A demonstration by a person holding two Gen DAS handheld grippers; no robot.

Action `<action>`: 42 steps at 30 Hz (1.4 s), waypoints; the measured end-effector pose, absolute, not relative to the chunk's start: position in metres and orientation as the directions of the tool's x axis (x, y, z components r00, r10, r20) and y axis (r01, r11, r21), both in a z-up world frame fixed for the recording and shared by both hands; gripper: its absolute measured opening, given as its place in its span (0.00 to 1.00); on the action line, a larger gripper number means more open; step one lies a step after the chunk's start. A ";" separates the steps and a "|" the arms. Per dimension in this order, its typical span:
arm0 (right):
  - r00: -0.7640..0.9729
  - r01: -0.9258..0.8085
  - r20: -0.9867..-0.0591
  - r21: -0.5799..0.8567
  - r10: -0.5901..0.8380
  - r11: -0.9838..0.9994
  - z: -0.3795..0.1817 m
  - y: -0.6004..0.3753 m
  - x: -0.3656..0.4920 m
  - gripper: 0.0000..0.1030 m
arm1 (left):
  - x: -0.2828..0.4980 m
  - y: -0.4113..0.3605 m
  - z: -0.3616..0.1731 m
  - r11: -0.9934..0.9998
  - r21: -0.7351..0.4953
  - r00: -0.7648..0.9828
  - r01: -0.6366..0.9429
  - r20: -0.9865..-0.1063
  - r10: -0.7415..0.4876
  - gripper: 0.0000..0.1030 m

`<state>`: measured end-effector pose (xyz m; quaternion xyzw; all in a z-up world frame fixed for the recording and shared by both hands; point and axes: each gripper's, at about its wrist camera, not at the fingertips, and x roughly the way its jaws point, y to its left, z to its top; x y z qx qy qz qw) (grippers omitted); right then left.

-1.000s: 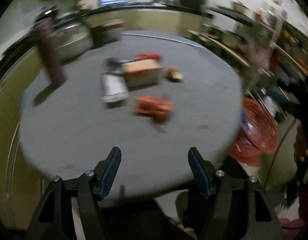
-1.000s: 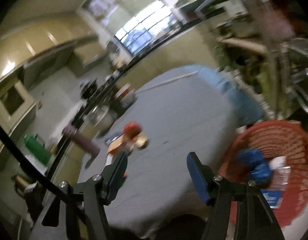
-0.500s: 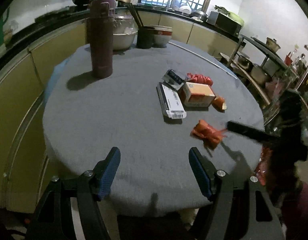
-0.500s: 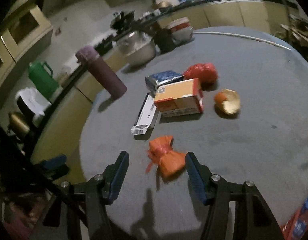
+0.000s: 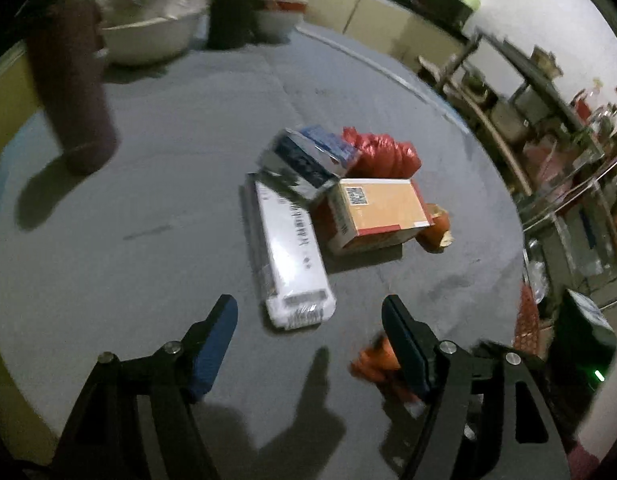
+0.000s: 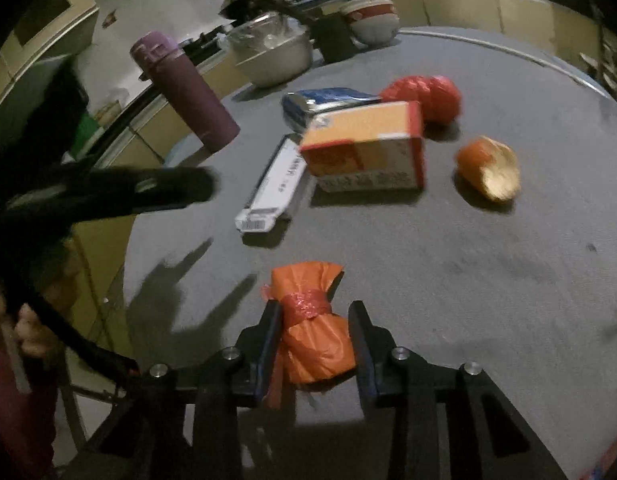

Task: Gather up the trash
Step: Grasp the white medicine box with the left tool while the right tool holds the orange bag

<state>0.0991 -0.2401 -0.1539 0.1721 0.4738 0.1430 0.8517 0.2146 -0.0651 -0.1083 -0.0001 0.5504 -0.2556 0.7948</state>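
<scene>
Between the jaws of the right gripper (image 6: 314,320) an orange bag bundle (image 6: 314,336) is sitting on the grey table (image 6: 488,260), and the jaws have just been closing onto it, pads pressing its sides. It's looking soft, light and crinkly, so it's probably squishing rather than slipping; gripping near the knotted waist seems safest. The left gripper (image 5: 308,324) is hanging open with nothing in it, a long white box (image 5: 288,248) just ahead of its jaws. Beyond that, an orange carton (image 6: 364,148), a blue packet (image 6: 324,102), a red bag (image 6: 424,96) and a peel (image 6: 488,170) are waiting, none blocking the lift.
</scene>
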 end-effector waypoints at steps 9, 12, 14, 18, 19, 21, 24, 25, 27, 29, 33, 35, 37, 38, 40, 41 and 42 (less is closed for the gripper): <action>0.563 -0.011 -0.724 0.476 0.399 0.879 -0.139 -0.283 0.070 0.35 | 0.236 -0.095 -0.143 0.902 -0.190 0.242 0.387 -0.923 -0.298 0.73; 0.560 0.005 -0.726 0.485 0.399 0.875 -0.142 -0.283 0.072 0.36 | 0.235 -0.095 -0.143 0.909 -0.168 0.271 0.382 -0.920 -0.284 0.50; 0.548 0.008 -0.724 0.507 0.420 0.862 -0.143 -0.281 0.077 0.37 | 0.233 -0.093 -0.141 0.910 -0.167 0.273 0.379 -0.920 -0.283 0.49; 0.549 -0.009 -0.694 0.552 0.465 0.834 -0.140 -0.276 0.083 0.56 | 0.216 -0.083 -0.137 0.908 -0.166 0.280 0.384 -0.916 -0.286 0.48; 0.558 -0.009 -0.693 0.546 0.458 0.838 -0.138 -0.274 0.083 0.69 | 0.212 -0.078 -0.138 0.908 -0.165 0.281 0.386 -0.916 -0.286 0.48; 0.565 -0.032 -0.679 0.551 0.470 0.834 -0.136 -0.269 0.086 0.69 | 0.195 -0.069 -0.134 0.900 -0.173 0.283 0.401 -0.910 -0.301 0.48; 0.551 -0.044 -0.722 0.475 0.418 0.879 -0.142 -0.256 0.096 0.69 | 0.160 -0.055 -0.125 0.880 -0.192 0.271 0.434 -0.904 -0.331 0.48; 0.536 -0.049 -0.739 0.455 0.408 0.889 -0.145 -0.251 0.098 0.65 | 0.153 -0.051 -0.124 0.876 -0.195 0.268 0.440 -0.903 -0.335 0.48; 0.514 -0.060 -0.762 0.427 0.395 0.902 -0.153 -0.242 0.098 0.47 | 0.134 -0.043 -0.123 0.872 -0.193 0.253 0.450 -0.909 -0.332 0.50; 0.511 -0.087 -0.774 0.386 0.374 0.918 -0.151 -0.234 0.094 0.38 | 0.128 -0.037 -0.125 0.874 -0.187 0.240 0.449 -0.917 -0.319 0.51; 0.521 -0.075 -0.779 0.364 0.348 0.928 -0.149 -0.232 0.084 0.33 | 0.123 -0.030 -0.125 0.887 -0.142 0.258 0.439 -0.926 -0.276 0.63; 0.528 -0.056 -0.776 0.373 0.345 0.926 -0.149 -0.237 0.079 0.32 | 0.125 -0.029 -0.124 0.886 -0.164 0.250 0.434 -0.923 -0.294 0.64; 0.514 -0.039 -0.786 0.378 0.343 0.925 -0.152 -0.242 0.078 0.31 | 0.135 -0.038 -0.130 0.890 -0.162 0.244 0.426 -0.927 -0.285 0.64; 0.508 -0.034 -0.787 0.388 0.350 0.921 -0.154 -0.244 0.077 0.31 | 0.139 -0.039 -0.135 0.896 -0.153 0.242 0.417 -0.931 -0.272 0.64; 0.498 -0.021 -0.792 0.395 0.352 0.918 -0.153 -0.245 0.077 0.32 | 0.143 -0.043 -0.141 0.908 -0.133 0.259 0.398 -0.933 -0.250 0.62; 0.498 -0.021 -0.795 0.389 0.347 0.921 -0.153 -0.244 0.076 0.31 | 0.142 -0.046 -0.140 0.910 -0.117 0.271 0.397 -0.933 -0.238 0.50; 0.501 -0.026 -0.795 0.380 0.341 0.924 -0.152 -0.243 0.075 0.31 | 0.141 -0.046 -0.139 0.912 -0.109 0.277 0.394 -0.933 -0.231 0.47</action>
